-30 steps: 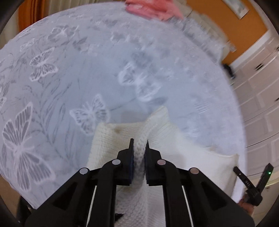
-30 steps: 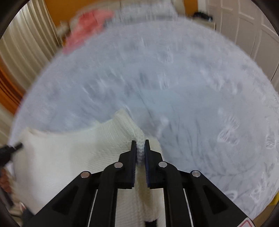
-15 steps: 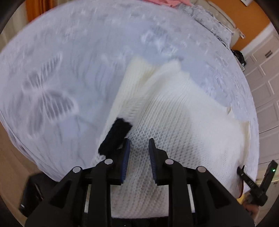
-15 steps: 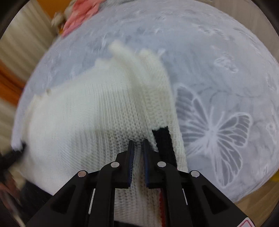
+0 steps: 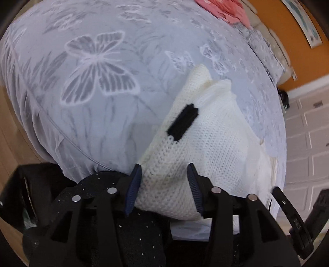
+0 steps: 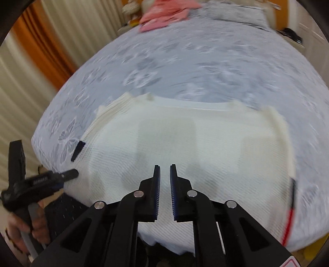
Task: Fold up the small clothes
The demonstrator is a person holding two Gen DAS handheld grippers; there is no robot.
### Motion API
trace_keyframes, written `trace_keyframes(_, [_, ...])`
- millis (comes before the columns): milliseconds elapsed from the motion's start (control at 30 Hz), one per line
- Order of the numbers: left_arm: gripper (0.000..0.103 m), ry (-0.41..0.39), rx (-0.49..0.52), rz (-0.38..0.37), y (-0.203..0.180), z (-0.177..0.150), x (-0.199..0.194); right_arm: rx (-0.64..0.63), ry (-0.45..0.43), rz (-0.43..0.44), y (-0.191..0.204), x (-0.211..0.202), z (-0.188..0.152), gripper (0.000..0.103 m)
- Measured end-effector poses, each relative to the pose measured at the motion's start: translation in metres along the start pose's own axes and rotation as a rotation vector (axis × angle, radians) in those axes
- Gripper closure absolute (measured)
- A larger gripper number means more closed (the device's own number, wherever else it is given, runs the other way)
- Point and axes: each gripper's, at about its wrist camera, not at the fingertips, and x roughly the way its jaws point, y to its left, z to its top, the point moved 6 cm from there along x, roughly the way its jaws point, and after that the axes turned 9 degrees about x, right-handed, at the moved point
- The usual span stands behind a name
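Two grippers hover at the near edge of the bed, over a cream knitted sweater point(image 6: 185, 147) that lies spread flat on the grey butterfly-print bedspread point(image 6: 205, 67).

In the right wrist view, the right gripper point(image 6: 164, 174) sits above the sweater's near middle with a narrow gap between its fingers and nothing pinched between them. The sweater's near hem reaches the mattress edge just under the fingers. Its left side ends at a black stripe point(image 6: 77, 151) on the cuff; its right side ends at a red-and-black trim point(image 6: 291, 207), blurred. The left gripper point(image 6: 67, 174) shows at the lower left, its tips at the sweater's left corner.

In the left wrist view, the left gripper point(image 5: 164, 182) is spread wide, its blue-padded fingers point(image 5: 133, 189) standing either side of a raised knit fold without closing on it. The black stripe point(image 5: 182, 122) lies just beyond. Left of the fold, the bedspread point(image 5: 92, 82) drops over the mattress edge.

Beyond the sweater's far edge, where the layers stack unevenly, a broad stretch of bedspread runs open to the far end. A pink garment point(image 6: 162, 16) lies there near the pillows. Curtains point(image 6: 30, 61) hang along the left, and white panelled doors point(image 5: 304, 127) stand at the right.
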Motion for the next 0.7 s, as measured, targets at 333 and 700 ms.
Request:
trace_keyframes(333, [0.037, 0.026, -0.042, -0.002, 0.013, 0.001, 0.028, -0.027, 0.153, -0.137, 0.025, 0.090, 0.002, 0.096])
trace_keyframes(700, [0.087, 0.020, -0.086, -0.145, 0.004, 0.005, 0.024, -0.023, 0.131, -0.141, 0.022, 0.097, 0.001, 0.096])
